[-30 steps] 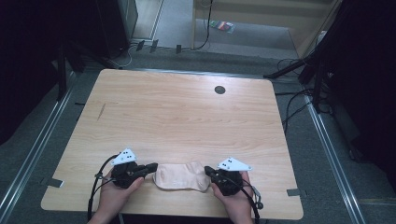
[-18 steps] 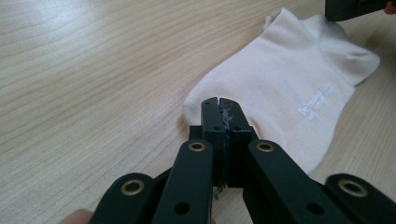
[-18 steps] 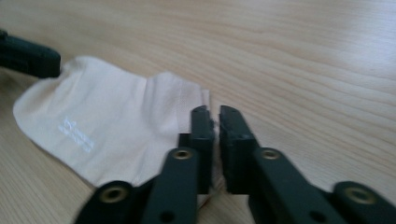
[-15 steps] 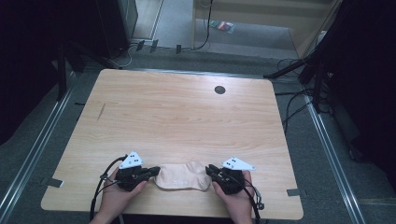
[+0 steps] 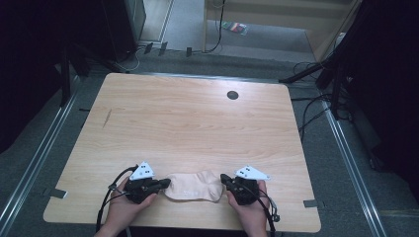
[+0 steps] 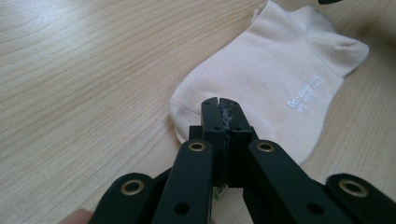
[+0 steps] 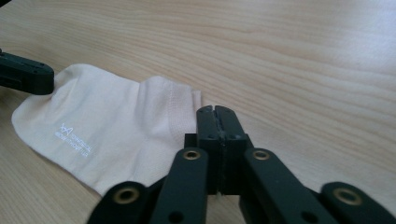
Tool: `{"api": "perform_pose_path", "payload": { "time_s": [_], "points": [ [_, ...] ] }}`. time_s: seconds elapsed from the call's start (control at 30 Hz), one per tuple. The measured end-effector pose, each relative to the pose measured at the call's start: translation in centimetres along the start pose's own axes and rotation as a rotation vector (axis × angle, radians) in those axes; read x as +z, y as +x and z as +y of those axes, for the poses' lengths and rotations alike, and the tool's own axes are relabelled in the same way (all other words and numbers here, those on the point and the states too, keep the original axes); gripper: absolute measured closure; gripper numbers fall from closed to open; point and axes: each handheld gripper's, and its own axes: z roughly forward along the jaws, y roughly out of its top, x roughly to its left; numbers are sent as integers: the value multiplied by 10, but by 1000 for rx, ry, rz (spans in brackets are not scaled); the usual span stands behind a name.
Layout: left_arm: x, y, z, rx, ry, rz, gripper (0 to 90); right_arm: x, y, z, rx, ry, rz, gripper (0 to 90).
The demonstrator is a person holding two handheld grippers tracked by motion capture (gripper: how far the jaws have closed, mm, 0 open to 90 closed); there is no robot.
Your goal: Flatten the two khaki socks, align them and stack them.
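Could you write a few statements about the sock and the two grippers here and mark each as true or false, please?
1. The sock lies flat on the wooden table, near its front edge. True.
2. The sock is dark blue. False: it is a pale cream colour, with small white lettering on it.
3. The left gripper has its jaws pressed together at the toe end of the sock. True.
4. The right gripper has its jaws spread wide apart. False: they stand closed, beside the cuff end of the sock.
5. The two grippers sit at the same end of the sock. False: one is at each end.
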Motion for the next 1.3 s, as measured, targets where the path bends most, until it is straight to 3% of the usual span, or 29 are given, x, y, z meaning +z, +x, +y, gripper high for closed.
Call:
{"api": "perform_pose_path", "payload": {
  "time_s": [0.03, 0.1, 0.13, 0.2, 0.43, 0.53, 0.6, 0.7, 0.77, 0.8, 0.87, 0.93, 1.0, 1.1, 1.3],
  "points": [
    [0, 0, 0, 0, 1, 1, 900, 3, -1, -1, 1, 17, 18, 737],
    [1, 0, 0, -1, 3, 1, 900, 9, 2, -6, -5, 54, 24, 770],
    [1, 0, 0, -2, 2, 4, 900, 9, 3, -6, -13, 54, 19, 831],
    [1, 1, 0, -2, 11, 4, 900, 8, 5, -4, -36, 50, 9, 867],
    [2, 2, 0, -8, 13, 10, 900, -2, 8, 0, -54, 1, -7, 877],
    [2, 2, 0, -11, 17, 6, 900, 1, 5, -2, -52, 35, -13, 874],
    [2, 2, -1, -11, 12, 10, 900, 6, 4, -5, -56, 66, -12, 842],
    [2, 2, -1, -8, 3, 0, 900, 4, 1, -4, -41, 26, -5, 669],
    [0, 2, 0, -11, -13, -19, 878, 0, -2, -2, -22, -13, -6, 633],
    [-1, 1, 1, -15, -30, -37, 870, -3, -3, -1, -8, -31, -1, 638],
    [-5, -2, 2, -1, -51, -81, 872, -9, -2, -1, 9, -61, 35, 740],
    [-5, -7, 3, 24, -52, -84, 879, -11, 3, -2, -8, -63, 94, 836],
    [-3, -9, 3, 35, -42, -78, 882, -9, 13, -3, -54, -27, 94, 900],
    [-4, -6, 4, 14, -61, -71, 882, -4, 16, -4, -54, -8, 101, 900],
    [-14, 7, 3, -24, -110, -73, 885, -14, 2, 0, -23, -62, 71, 900]
  ]
}}
